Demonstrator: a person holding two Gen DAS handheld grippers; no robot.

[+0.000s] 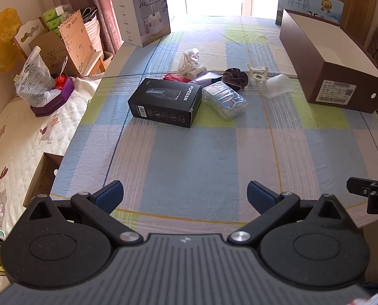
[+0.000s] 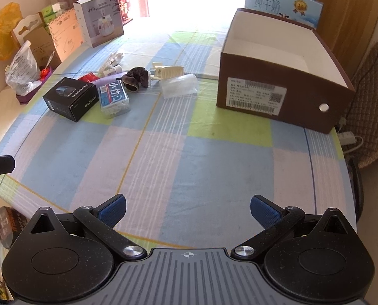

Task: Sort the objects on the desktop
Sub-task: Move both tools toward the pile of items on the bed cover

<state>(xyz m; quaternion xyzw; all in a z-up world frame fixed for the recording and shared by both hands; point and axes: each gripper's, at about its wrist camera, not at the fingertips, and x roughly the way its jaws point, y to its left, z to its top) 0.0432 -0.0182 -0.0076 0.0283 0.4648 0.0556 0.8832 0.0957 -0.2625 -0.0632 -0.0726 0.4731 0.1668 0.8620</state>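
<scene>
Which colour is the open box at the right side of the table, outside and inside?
The open box is dark brown outside and white inside; the right wrist view shows it best.

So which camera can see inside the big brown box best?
The right wrist view. There the brown box sits close, and you look down into its white inside, where nothing shows. The left wrist view catches the box farther off, at the edge, showing mostly its side and label.
</scene>
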